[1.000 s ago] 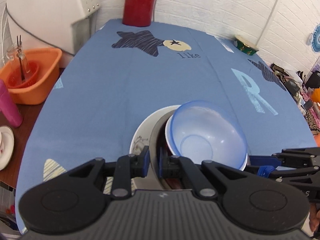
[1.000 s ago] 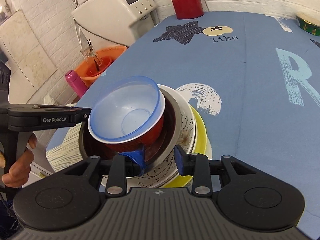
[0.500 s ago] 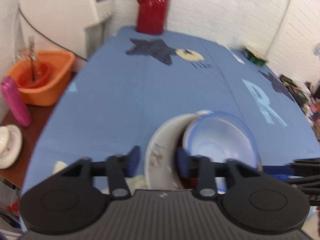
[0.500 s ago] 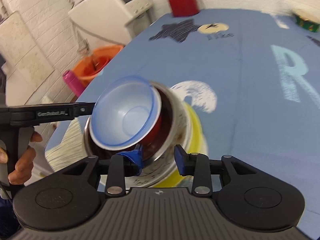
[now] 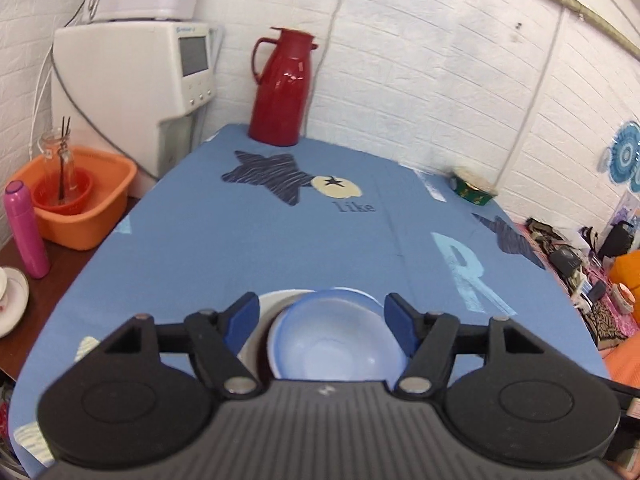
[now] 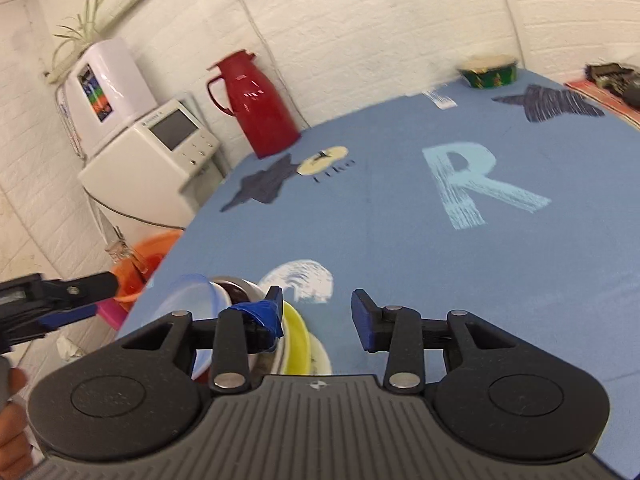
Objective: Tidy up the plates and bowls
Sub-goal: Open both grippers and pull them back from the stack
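A nested stack is seen at the desk (image 5: 304, 248) near edge, blue bowl (image 5: 336, 344) uppermost. The left tool (image 5: 318, 320) is spread wide, the right tool (image 6: 318, 310) likewise, neither pinching anything. The bowl is judged light, thin, slippery; its rim is best gripped.

You have open table (image 5: 248, 248) beyond the near-edge stack of bowls (image 5: 336, 340); only the red jug (image 5: 282, 88) and green bowl (image 5: 472, 191) block the far edge.

Black left gripper (image 5: 322, 322) and right gripper (image 6: 318, 314), ribbed grey housings, silver screws, blue-padded fingers (image 6: 365, 326)
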A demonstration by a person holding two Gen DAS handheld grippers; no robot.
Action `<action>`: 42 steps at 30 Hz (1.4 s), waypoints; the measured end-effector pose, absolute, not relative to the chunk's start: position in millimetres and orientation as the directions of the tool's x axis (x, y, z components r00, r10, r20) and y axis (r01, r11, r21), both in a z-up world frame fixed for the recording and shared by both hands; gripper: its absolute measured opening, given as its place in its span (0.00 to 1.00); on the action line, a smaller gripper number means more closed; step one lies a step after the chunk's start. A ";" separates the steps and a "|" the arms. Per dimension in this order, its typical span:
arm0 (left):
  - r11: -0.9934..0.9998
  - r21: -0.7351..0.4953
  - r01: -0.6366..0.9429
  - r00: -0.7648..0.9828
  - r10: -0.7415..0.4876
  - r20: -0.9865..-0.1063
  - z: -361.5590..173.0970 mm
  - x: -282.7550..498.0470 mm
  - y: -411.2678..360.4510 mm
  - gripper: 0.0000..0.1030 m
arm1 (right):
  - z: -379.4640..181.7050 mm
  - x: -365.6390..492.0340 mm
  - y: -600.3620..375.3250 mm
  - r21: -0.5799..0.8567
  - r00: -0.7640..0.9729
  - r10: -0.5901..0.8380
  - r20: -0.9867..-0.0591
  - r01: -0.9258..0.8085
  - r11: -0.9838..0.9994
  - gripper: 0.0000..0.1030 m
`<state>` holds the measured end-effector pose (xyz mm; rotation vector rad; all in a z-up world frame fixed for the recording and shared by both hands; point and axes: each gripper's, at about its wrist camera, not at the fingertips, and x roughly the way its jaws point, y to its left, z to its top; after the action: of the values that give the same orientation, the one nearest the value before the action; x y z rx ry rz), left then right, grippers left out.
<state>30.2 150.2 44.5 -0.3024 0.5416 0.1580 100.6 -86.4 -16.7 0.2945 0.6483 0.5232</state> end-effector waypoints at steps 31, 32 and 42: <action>0.996 -0.058 -0.073 0.760 0.018 -0.649 -34.3 -50.5 38.6 0.69 | -46.2 13.5 -127.9 0.372 0.664 0.404 -0.630 -0.198 0.907 0.28; 0.996 -0.057 -0.074 0.759 0.019 -0.651 -35.3 -50.9 38.5 0.69 | -47.2 12.0 -125.7 0.359 0.663 0.395 -0.636 -0.199 0.912 0.28; 0.996 -0.044 -0.076 0.738 0.027 -0.674 -44.4 -50.6 36.0 0.69 | -49.0 -0.9 -112.3 0.290 0.666 0.379 -0.642 -0.246 0.925 0.29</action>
<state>-50.6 36.0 -44.4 -0.0701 0.7383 0.0564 -0.9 -112.3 -49.0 0.1848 0.7642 0.3549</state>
